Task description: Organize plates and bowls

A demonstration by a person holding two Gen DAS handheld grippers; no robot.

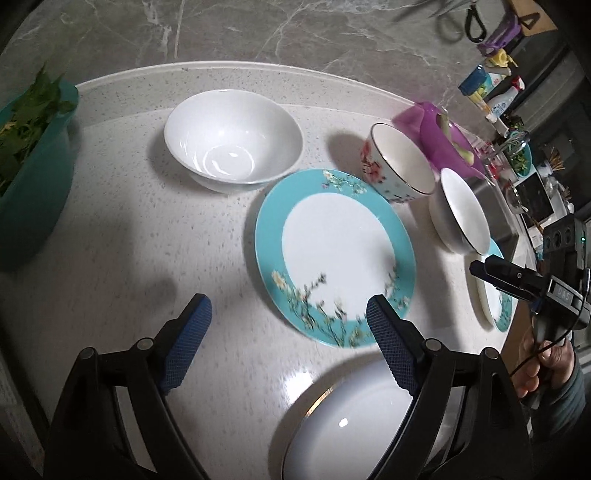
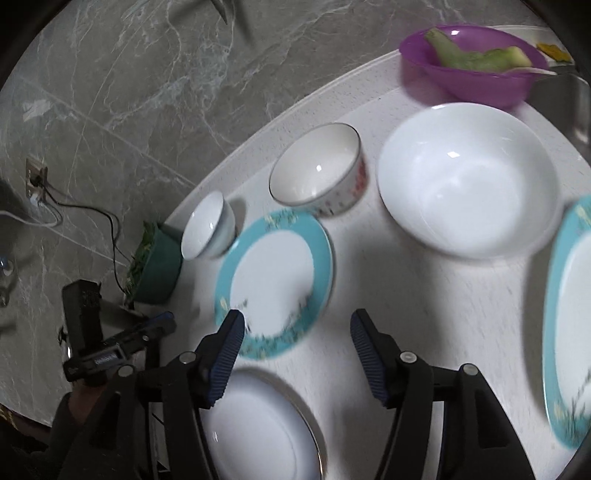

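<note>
A teal-rimmed floral plate lies mid-counter; it also shows in the right wrist view. A second teal plate lies at the right. A gold-rimmed white plate sits at the front. One white bowl stands behind on the left. Another white bowl stands at the right. A floral bowl stands between them. My left gripper is open and empty above the counter. My right gripper is open and empty.
A teal tub of greens stands at the left counter end. A purple bowl with vegetable scraps stands by the sink edge. Bottles and clutter line the far right. A marble wall backs the counter.
</note>
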